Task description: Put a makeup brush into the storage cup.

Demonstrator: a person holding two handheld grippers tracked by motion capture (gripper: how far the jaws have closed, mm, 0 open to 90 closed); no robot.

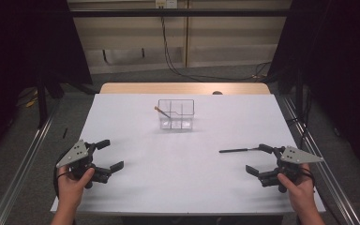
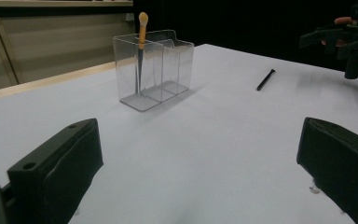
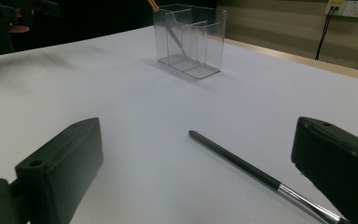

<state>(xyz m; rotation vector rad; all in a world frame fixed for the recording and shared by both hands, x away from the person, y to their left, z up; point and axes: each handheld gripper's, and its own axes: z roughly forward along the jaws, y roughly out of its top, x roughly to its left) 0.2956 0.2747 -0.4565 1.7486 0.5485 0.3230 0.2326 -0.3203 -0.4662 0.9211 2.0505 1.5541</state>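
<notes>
A clear plastic organizer (image 1: 176, 114) with compartments stands at the middle back of the white table (image 1: 183, 183); it also shows in the left gripper view (image 2: 154, 74) and the right gripper view (image 3: 190, 39). An orange-tipped brush (image 1: 161, 111) leans in its left compartment, tip up (image 2: 142, 29). A thin black stick (image 1: 236, 150) lies flat at the right, just left of my right gripper (image 1: 258, 159); it runs between that gripper's wide jaws (image 3: 261, 175). My left gripper (image 1: 110, 154) hovers open at the front left, nothing between its jaws. Both are held by hands.
A tan table edge (image 1: 183, 88) runs along the back. Metal rails (image 1: 23, 164) flank the table on both sides. Cables (image 1: 173, 61) hang on the far wall. Dark curtains stand at left and right.
</notes>
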